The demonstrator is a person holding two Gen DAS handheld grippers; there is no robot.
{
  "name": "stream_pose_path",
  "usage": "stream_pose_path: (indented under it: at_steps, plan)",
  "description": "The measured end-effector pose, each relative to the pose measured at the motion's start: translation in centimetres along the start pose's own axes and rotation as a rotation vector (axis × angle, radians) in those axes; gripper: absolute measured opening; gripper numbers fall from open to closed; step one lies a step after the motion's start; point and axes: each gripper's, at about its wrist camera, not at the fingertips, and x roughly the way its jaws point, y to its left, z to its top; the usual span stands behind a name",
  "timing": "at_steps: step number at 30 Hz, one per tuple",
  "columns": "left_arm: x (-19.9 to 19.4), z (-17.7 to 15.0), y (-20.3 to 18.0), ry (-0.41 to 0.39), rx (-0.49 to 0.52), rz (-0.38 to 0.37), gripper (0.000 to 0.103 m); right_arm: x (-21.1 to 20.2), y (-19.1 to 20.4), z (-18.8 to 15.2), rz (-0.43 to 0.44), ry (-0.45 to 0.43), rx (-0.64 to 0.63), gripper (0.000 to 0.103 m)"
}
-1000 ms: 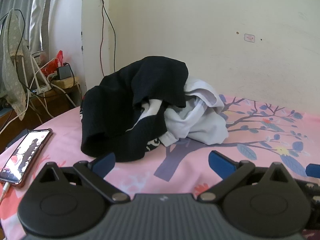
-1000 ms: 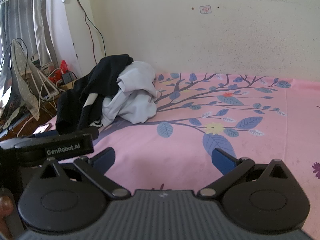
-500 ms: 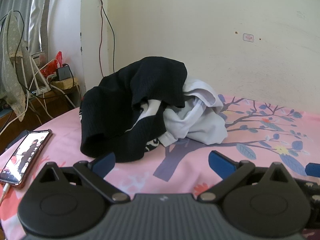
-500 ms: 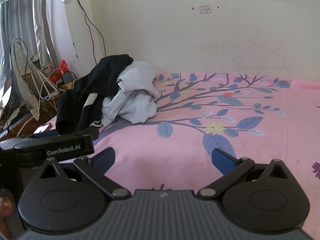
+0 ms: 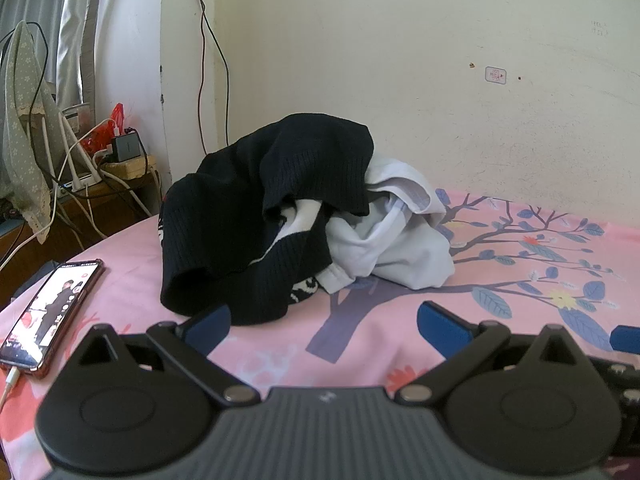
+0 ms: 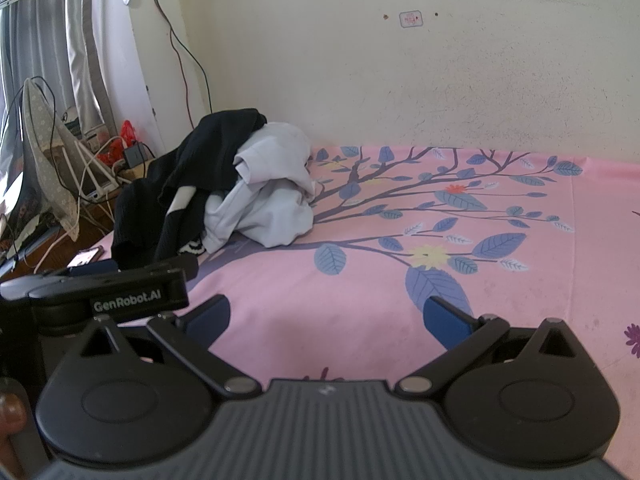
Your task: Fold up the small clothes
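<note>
A heap of clothes lies on the pink bed against the wall: a black ribbed garment draped over a crumpled white one. In the right wrist view the black garment and the white one sit far off at the left. My left gripper is open just short of the heap, nothing between its blue pads. My right gripper is open too, over bare sheet, well to the right of the clothes. The left gripper's body shows at the lower left of the right wrist view.
A phone with its screen lit lies on the bed's left edge, a cable plugged in. Beyond the edge stand a low wooden table with chargers and tangled cables, and curtains. The pink tree-print sheet stretches right of the heap. A fingertip shows bottom left.
The left gripper has drifted slightly closer to the clothes heap and a little upward. The right gripper has stayed still. Both remain open.
</note>
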Motion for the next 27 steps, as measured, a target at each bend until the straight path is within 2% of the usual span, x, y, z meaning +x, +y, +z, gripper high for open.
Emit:
stream_pose_path:
  at_steps: [27]
  plan:
    - [-0.11,-0.08,-0.21,0.0,0.003,0.002,0.103,0.0,0.0,-0.03,0.001,0.0,0.001,0.097]
